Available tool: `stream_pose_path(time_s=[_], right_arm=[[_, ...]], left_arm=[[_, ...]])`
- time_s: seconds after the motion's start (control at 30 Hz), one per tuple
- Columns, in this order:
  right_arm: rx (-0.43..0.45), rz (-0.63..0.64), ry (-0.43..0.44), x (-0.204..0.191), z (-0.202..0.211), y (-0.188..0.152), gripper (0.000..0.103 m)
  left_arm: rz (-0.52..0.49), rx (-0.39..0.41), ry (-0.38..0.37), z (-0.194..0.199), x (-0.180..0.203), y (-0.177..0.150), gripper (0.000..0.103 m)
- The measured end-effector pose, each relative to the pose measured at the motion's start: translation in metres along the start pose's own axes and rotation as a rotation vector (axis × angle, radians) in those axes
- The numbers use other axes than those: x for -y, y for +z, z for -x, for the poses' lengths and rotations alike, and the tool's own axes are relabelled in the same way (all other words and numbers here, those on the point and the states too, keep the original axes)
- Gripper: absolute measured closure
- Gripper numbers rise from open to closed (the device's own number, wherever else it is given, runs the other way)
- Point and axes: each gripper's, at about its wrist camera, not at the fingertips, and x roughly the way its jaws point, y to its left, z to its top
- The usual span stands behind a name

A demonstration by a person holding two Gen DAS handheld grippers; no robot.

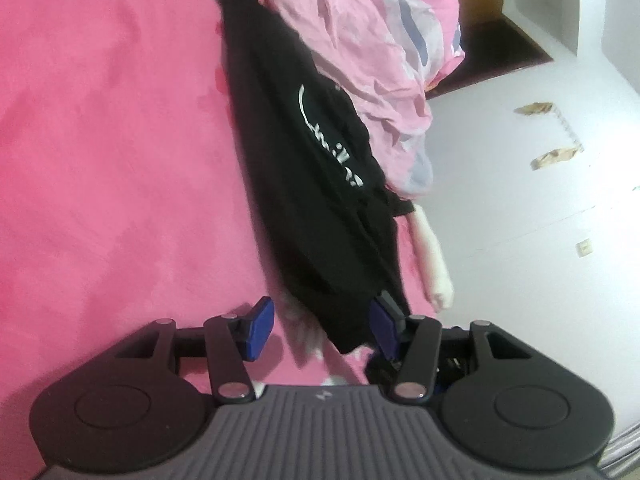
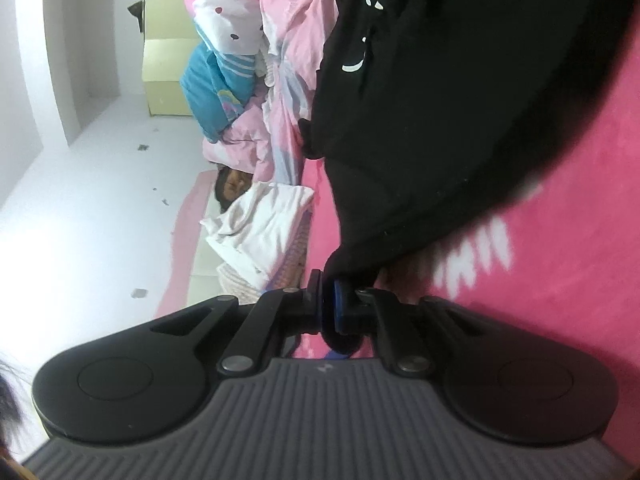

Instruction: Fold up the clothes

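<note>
Matt black cloth shirt on fuzzy pink blanket

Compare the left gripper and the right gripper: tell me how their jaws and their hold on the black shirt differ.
The left gripper stands with jaws apart; the right gripper has its jaws closed together. The black shirt hangs loose between the left gripper's blue pads, while the right gripper pinches a bunched edge of it. Both hang over the pink bedspread.

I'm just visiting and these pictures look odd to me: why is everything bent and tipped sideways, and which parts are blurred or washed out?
Both views: fisheye lens bends edges, room appears rolled sideways. Left wrist: black shirt edges smeared near the tongs; wall evenly lit. Right wrist: wall glares white, shirt a dark, blurred mass, white print on the pink cover streaked.
</note>
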Motion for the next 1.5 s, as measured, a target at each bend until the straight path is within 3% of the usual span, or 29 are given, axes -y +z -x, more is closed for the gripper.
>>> stream_pose_path(time_s=[0.23,0.67,0.73,0.9,1.13,1.2,1.27,1.43,1.5], right_arm=[[-0.002,-0.073,0.041,0.012,-0.004,0.004,0.099],[-0.021,-0.169,0.149,0.023,-0.002,0.005,0.099],[-0.022,-0.172,0.148,0.024,-0.001,0.003,0.099],[-0.002,-0.171,0.145,0.026,0.009,0.001,0.099],[-0.007,-0.126,0.097,0.022,0.011,-0.005,0.099],[-0.010,-0.068,0.046,0.015,0.012,-0.006,0.096],[-0.006,0.070,-0.033,-0.001,0.016,-0.009,0.096],[-0.026,0.618,-0.338,-0.052,0.017,-0.039,0.089],[-0.046,0.752,-0.427,-0.062,0.016,-0.050,0.085]], left_arm=[[0.237,0.000,-0.096,-0.027,-0.019,-0.002,0.049],[0.406,0.042,-0.173,-0.062,-0.021,-0.006,0.049],[0.388,0.049,-0.162,-0.061,-0.019,-0.007,0.057],[0.349,0.050,-0.119,-0.050,-0.017,-0.013,0.092],[0.265,0.081,-0.057,-0.032,-0.001,-0.014,0.099],[0.265,0.083,-0.033,-0.025,0.002,-0.011,0.100],[0.245,0.081,0.012,-0.016,0.006,-0.008,0.100],[0.119,0.078,0.159,0.005,0.012,-0.007,0.100],[0.071,0.075,0.217,0.010,0.011,-0.009,0.100]])
